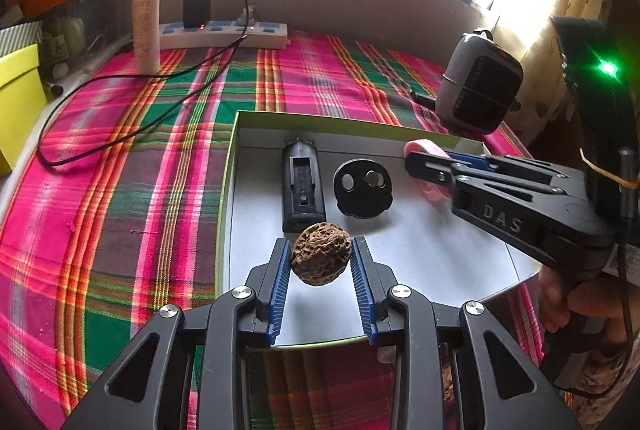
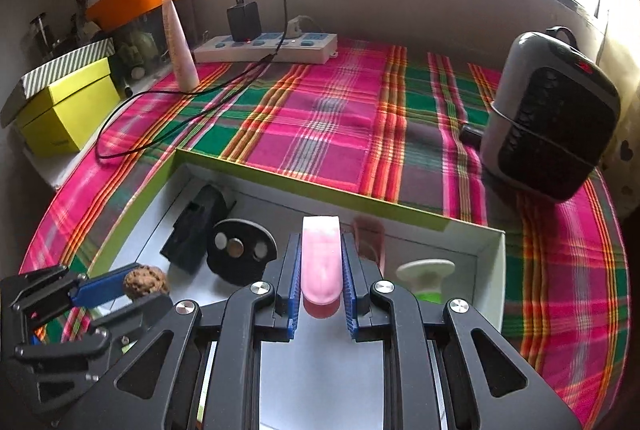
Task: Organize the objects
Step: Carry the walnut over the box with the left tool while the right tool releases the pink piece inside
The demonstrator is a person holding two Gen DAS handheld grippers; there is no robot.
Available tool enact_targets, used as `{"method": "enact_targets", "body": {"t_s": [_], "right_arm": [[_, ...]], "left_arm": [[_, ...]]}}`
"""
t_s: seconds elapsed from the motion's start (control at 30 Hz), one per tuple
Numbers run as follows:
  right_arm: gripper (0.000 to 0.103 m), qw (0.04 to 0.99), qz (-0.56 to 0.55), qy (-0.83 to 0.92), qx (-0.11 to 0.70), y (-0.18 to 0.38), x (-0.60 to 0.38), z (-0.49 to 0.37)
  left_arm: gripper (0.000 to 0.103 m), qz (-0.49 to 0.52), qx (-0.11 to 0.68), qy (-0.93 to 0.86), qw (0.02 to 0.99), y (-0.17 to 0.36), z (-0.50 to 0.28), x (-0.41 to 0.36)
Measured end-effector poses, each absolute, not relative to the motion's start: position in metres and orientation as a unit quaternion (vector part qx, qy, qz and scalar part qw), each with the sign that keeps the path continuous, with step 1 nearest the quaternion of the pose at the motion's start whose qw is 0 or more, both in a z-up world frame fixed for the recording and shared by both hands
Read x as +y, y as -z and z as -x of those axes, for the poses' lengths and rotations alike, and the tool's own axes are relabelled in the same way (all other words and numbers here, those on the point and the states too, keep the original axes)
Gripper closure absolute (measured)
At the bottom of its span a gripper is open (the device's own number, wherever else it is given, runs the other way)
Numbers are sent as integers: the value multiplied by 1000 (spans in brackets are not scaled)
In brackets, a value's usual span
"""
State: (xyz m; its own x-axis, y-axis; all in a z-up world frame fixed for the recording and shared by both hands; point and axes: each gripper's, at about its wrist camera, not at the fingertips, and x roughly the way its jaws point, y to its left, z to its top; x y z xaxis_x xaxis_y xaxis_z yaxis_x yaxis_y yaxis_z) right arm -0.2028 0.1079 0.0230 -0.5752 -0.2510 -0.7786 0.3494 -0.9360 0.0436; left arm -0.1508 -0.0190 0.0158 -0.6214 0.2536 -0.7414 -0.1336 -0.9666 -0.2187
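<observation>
My left gripper (image 1: 321, 250) is shut on a brown wrinkled walnut (image 1: 321, 255), held over the white floor of a shallow green-rimmed box (image 1: 420, 250). The right gripper (image 2: 321, 264) is shut on a pink oblong piece (image 2: 321, 262) above the same box (image 2: 316, 192). Inside the box lie a black rectangular holder (image 1: 303, 186) and a black round disc with metal studs (image 1: 362, 187). A white and green knob-shaped item (image 2: 426, 272) rests in the box's right part. From the right wrist view the left gripper (image 2: 120, 288) and walnut (image 2: 145, 281) show at lower left.
A plaid cloth (image 1: 120, 190) covers the table. A white power strip (image 1: 224, 35) with a black charger and trailing cable (image 1: 120, 138) sits at the back. A pale tube (image 1: 147, 18) stands upright nearby. A grey and black heater (image 2: 548, 114) stands right; a yellow box (image 2: 60, 114) left.
</observation>
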Motion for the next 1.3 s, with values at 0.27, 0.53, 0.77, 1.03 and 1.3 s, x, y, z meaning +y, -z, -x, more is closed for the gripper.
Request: {"method": "enact_targets", "body": {"t_s": [0.27, 0.53, 0.77, 1.03, 1.3], "right_arm": [[84, 169, -446, 878, 42, -14, 105, 216], [84, 169, -452, 875, 44, -11, 103, 217], [84, 167, -457, 872, 48, -11, 101, 218], [84, 166, -461, 870, 50, -10, 101, 219], [84, 168, -461, 870, 42, -11, 101, 219]], "left_arm": [[74, 418, -61, -900, 104, -15, 152, -17], [74, 416, -55, -902, 101, -14, 152, -16], [74, 416, -53, -902, 100, -14, 152, -15], [74, 416, -53, -902, 100, -14, 152, -14], [74, 416, -53, -902, 99, -14, 151, -14]]}}
